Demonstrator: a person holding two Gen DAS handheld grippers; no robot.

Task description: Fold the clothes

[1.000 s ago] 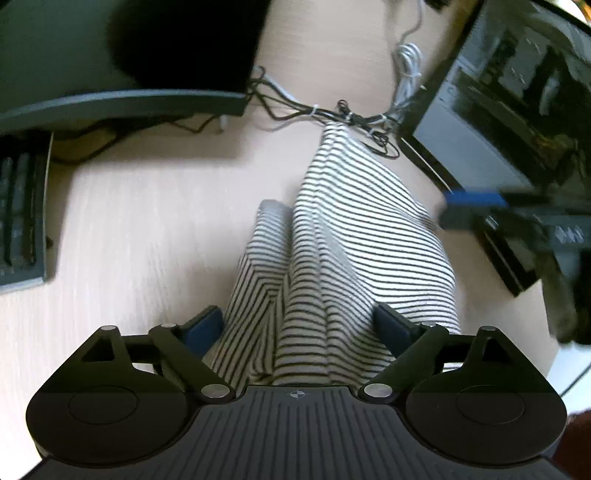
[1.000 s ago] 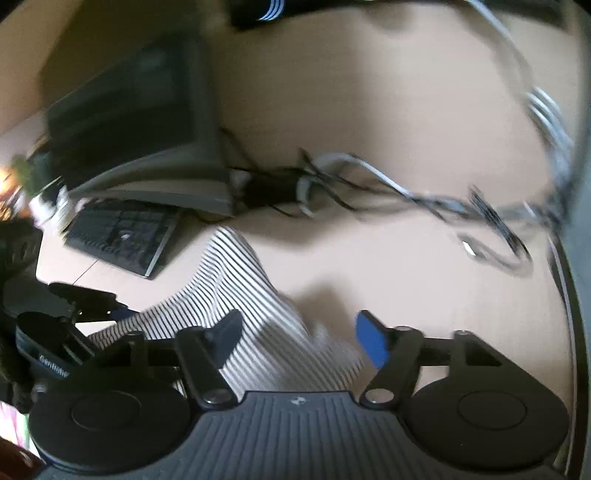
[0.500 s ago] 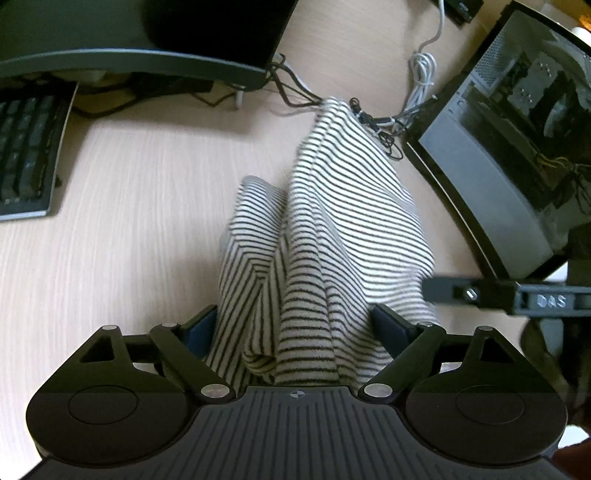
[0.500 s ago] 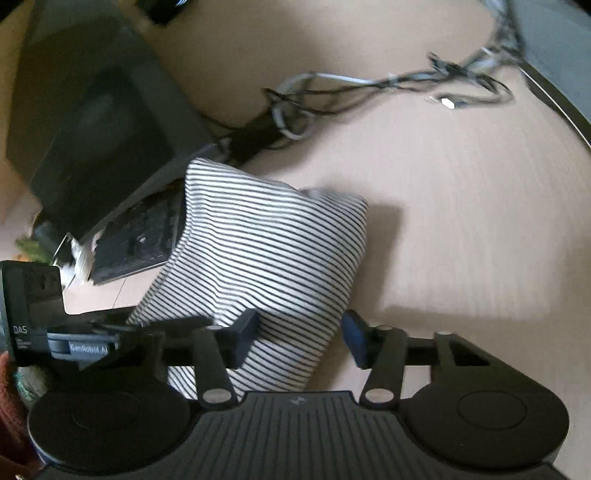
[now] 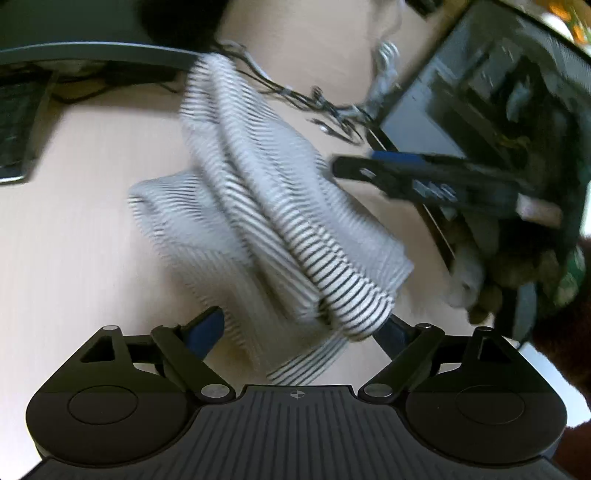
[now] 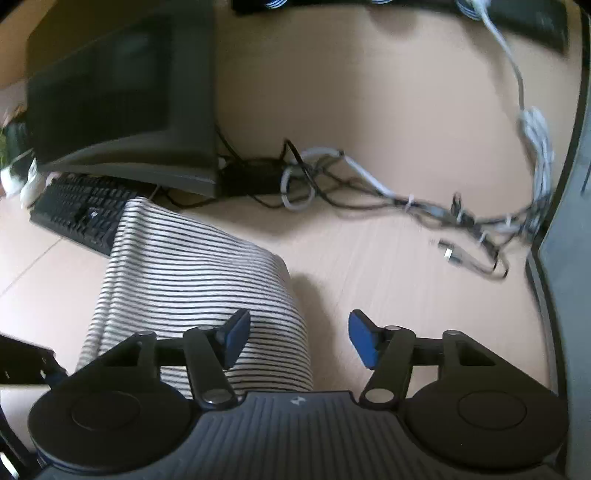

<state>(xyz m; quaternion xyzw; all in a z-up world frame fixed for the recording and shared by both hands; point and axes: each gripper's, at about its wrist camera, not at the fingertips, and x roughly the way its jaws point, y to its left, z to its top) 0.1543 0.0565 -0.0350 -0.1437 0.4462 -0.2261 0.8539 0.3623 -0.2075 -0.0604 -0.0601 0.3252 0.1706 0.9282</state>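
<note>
The left claw point(image 5: 301, 328) fills the bottom of the left wrist view, its jaws spread wide. A bunched striped garment point(image 5: 273, 221) lies between them; blur hides whether the blue pads touch the cloth. From there the garment runs up toward the upper centre of the frame across the pale wooden bench point(image 5: 74, 240). At middle right the right claw point(image 5: 354, 170) reaches in, blurred, just beside the garment's edge. Above it sits a computer case point(image 5: 498, 92); a keyboard point(image 5: 14, 122) shows at the left edge, and a monitor point(image 5: 92, 33) runs along the top left.

In the right wrist view the right claw point(image 6: 295, 339) sits at the bottom with its jaws opening. The left blue pad rests over the garment point(image 6: 192, 280), while the right pad hangs over bare bench point(image 6: 369, 92), so nothing is gripped. The garment lies folded at lower left. Beyond it, the keyboard point(image 6: 77, 210) and monitor point(image 6: 122, 92) are at upper left, and a tangle of cables point(image 6: 406, 199) crosses the middle toward the right.
</note>
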